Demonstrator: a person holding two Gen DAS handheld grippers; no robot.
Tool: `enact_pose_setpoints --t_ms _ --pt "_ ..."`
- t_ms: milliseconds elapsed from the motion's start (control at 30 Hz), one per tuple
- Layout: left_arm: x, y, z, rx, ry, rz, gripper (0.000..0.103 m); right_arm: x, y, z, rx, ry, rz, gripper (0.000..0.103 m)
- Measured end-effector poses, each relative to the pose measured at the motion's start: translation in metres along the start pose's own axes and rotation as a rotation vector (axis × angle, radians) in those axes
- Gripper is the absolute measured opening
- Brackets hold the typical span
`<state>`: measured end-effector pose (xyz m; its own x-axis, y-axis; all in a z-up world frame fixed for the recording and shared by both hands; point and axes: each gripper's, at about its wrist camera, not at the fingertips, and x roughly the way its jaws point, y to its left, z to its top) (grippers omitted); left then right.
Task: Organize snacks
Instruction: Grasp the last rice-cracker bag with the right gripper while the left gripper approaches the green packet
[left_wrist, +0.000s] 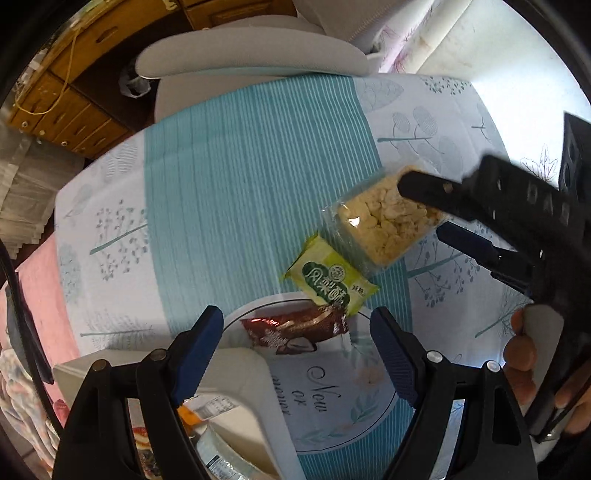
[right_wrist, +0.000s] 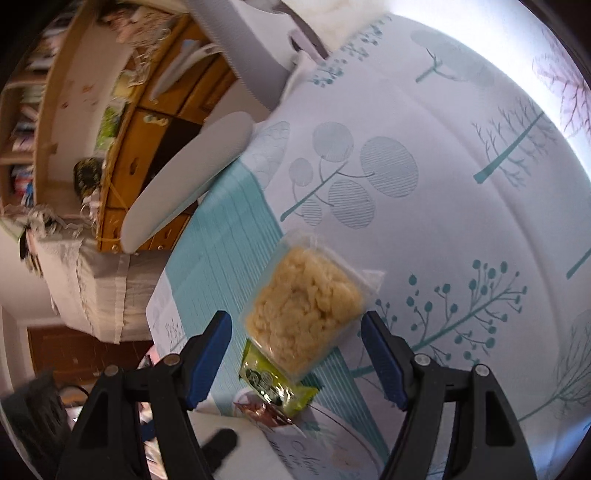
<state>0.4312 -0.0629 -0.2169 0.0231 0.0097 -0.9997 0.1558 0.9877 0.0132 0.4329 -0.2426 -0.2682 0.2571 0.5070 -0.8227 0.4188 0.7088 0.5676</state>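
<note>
Clear plastic wraps the pale yellow puffed snack (right_wrist: 308, 308), a squarish block of small crisp lumps, and the film sticks out in a flat sealed flap at its ends. It lies on the tablecloth (right_wrist: 424, 229), which is white with teal tree drawings and has a wide teal striped band; the pack sits just at the border of the band and the white part. Touching its lower corner is a green packet (left_wrist: 330, 278) with white Chinese characters on a dark green oval, and this packet lies tilted. Beside the green one, and partly under its edge, is a brown glossy wrapper (left_wrist: 295, 330) with a white snowflake mark and a picture of coconut. A white box (left_wrist: 236, 373) stands at the near edge of the cloth, and the brown wrapper reaches its corner. The right gripper (right_wrist: 295, 356) is above the puffed snack with its blue pads wide apart, one on each side of the pack's near end, and they do not press it, so it holds nothing. The left gripper (left_wrist: 297, 354) hangs over the brown wrapper, also wide open and empty. In the left wrist view a hand (left_wrist: 524, 363) of the person grips the handle of the right tool.
</note>
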Motion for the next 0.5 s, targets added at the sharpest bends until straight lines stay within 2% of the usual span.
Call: enact_pose_setpoints --t_ms 100,367,500 --pt "0.011 -0.005 0.005 0.013 0.021 0.001 0.081 0.005 -0.001 0.009 0.073 0.021 0.008 0.073" --pt "0.034 -0.021 0.014 0.039 0.047 0.009 0.081 0.021 0.002 0.024 0.175 0.088 -0.096 0.073" --pt "0.043 -0.022 0.021 0.020 0.063 0.006 0.081 0.021 0.003 0.027 0.183 0.104 -0.105 0.071"
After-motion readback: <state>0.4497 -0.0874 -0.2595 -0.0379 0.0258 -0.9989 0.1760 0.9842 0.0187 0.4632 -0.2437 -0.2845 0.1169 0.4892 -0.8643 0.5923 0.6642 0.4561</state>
